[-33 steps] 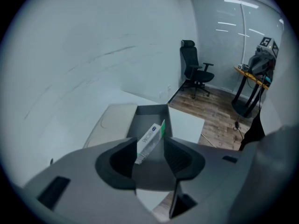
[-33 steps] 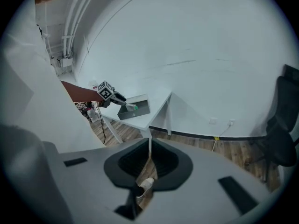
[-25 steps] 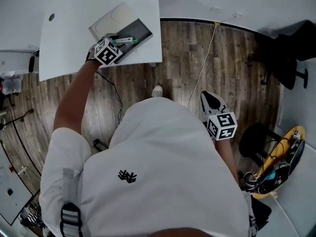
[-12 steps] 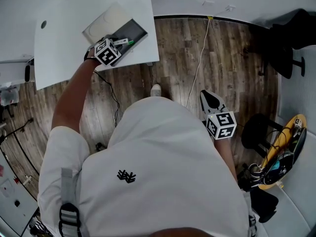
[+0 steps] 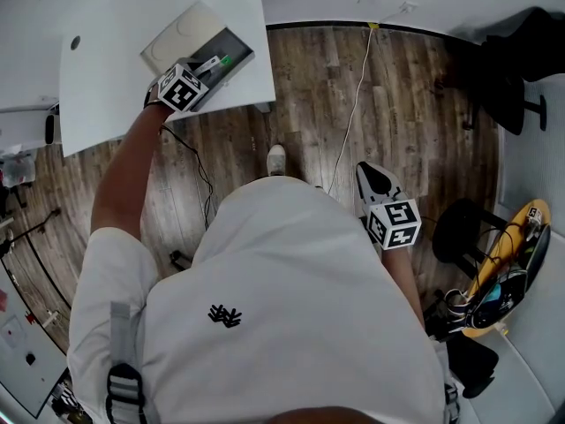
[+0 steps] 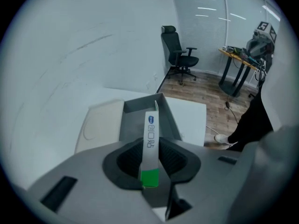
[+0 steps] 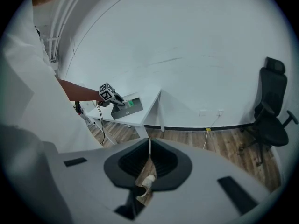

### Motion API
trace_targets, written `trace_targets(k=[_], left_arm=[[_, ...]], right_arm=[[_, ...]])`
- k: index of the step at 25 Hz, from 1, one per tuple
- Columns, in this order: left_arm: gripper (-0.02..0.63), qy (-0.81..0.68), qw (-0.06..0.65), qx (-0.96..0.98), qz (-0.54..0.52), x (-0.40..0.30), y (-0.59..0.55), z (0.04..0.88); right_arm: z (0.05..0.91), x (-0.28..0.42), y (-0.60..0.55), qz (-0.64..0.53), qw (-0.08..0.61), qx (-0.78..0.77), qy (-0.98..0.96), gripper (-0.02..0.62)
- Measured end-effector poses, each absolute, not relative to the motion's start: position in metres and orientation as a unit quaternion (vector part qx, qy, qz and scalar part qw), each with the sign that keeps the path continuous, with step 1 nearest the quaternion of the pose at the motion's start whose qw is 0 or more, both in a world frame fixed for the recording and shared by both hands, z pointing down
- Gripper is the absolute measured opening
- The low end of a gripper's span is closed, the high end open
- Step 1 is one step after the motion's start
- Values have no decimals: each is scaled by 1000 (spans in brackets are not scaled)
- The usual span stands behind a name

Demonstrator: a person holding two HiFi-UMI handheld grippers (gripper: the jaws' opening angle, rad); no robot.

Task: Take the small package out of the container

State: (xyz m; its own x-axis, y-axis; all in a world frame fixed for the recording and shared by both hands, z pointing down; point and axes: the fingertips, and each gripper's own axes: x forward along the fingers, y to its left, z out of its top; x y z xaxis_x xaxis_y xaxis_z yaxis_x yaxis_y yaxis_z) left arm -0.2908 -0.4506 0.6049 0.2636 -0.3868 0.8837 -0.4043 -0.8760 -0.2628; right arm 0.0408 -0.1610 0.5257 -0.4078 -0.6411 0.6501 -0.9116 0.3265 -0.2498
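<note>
— As the jaws of my left gripper have just been closing on the package, it pokes out over the open container on the counter. Risks?
— It's thin and pinched by one end. If I lift crooked, it may twist loose or catch the wall. My right gripper has its jaws together, empty.

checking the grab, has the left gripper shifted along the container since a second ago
No, left gripper stays at the container's same edge; its jaws have just been closing, small package between them.
</note>
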Motion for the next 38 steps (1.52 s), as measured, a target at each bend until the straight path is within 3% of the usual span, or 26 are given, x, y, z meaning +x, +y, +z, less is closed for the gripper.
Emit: trace_targets(k=[15, 25, 38], left_arm=[[98, -405, 78, 797, 442, -269, -409, 522], [98, -459, 136, 811, 337, -221, -325, 481], [98, -481, 154, 816, 281, -167, -205, 456]], right_arm=[[522, 80, -134, 265, 228, 451, -821, 11], [523, 109, -99, 252, 227, 422, -841, 11], [531, 122, -57, 233, 229, 381, -865, 11]])
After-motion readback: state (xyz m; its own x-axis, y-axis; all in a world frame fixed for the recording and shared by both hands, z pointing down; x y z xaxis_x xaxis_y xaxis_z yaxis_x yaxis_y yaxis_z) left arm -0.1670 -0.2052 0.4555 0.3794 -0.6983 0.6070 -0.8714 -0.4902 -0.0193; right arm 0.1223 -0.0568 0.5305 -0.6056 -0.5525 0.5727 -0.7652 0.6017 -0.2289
